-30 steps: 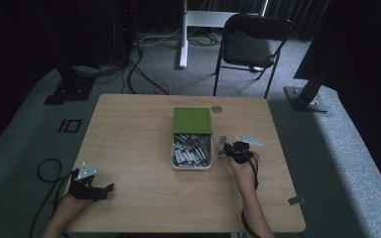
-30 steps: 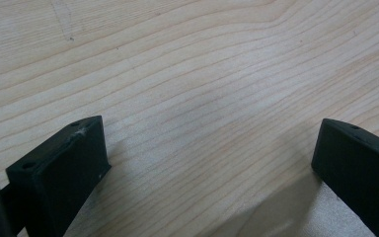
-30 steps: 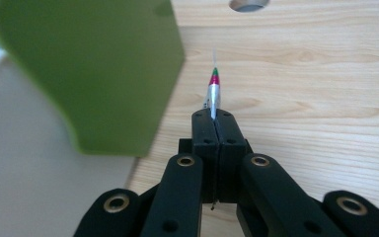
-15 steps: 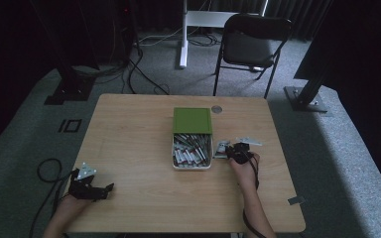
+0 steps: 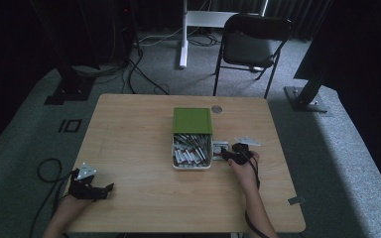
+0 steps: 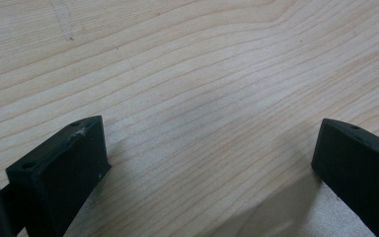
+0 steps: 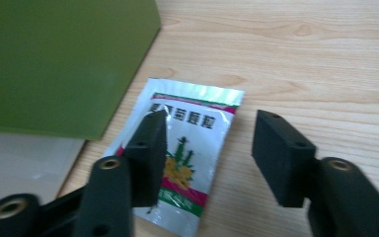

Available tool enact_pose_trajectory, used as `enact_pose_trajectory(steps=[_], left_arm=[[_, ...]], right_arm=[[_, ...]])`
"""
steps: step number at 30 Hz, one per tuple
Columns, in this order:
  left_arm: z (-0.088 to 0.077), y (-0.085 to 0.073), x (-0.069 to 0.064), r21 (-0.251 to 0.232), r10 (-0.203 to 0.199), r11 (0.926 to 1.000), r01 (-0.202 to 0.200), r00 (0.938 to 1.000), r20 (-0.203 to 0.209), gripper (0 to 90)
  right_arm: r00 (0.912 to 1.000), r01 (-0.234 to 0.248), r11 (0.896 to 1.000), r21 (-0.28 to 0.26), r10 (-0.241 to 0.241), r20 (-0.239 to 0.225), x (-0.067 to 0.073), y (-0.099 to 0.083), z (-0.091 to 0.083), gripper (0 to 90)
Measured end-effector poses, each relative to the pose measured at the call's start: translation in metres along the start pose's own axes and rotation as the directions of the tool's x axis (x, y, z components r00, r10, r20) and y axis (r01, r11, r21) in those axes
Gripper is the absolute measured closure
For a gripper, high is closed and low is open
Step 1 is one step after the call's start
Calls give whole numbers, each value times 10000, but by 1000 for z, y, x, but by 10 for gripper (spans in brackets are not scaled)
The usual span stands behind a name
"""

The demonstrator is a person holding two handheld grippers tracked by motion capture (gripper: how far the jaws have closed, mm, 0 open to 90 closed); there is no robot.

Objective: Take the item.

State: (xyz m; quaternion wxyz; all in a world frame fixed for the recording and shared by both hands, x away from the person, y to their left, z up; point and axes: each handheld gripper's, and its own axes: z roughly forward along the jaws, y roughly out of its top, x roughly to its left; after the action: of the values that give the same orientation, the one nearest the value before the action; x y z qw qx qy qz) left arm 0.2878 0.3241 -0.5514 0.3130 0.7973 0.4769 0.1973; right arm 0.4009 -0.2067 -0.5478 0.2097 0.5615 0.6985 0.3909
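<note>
Right gripper (image 7: 205,148) over a loose sachet (image 7: 185,148) beside the box (image 5: 192,144) on the desk (image 5: 139,148).

The silver sachet lies flat on the wood just right of the white box full of sachets, whose green lid (image 5: 192,120) stands open toward the far edge. The right gripper's jaws have just been opening and now stand partly apart above the sachet, pressing on nothing; one jaw overlaps it in the right gripper view. The left gripper (image 5: 90,188) rests near the desk's near left corner, well apart from the box, its jaws wide over bare wood.
</note>
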Motion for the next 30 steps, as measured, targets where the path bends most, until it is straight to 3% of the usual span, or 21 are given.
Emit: enact_pose_trajectory(steps=[13, 17, 30], left_arm=[[0, 0, 0, -1, 1, 10000, -1, 10000, 0, 14], [0, 0, 0, 0, 0, 10000, 0, 10000, -2, 14], [0, 0, 0, 10, 13, 10000, -13, 10000, 0, 14]], right_arm=[[9985, 39, 9999, 141, -47, 553, -17, -6, -15, 270], [9955, -157, 9998, 80, 149, 938, -24, -8, -20, 190], [9882, -485, 9987, 185, 453, 1460, -46, -20, -43, 176]])
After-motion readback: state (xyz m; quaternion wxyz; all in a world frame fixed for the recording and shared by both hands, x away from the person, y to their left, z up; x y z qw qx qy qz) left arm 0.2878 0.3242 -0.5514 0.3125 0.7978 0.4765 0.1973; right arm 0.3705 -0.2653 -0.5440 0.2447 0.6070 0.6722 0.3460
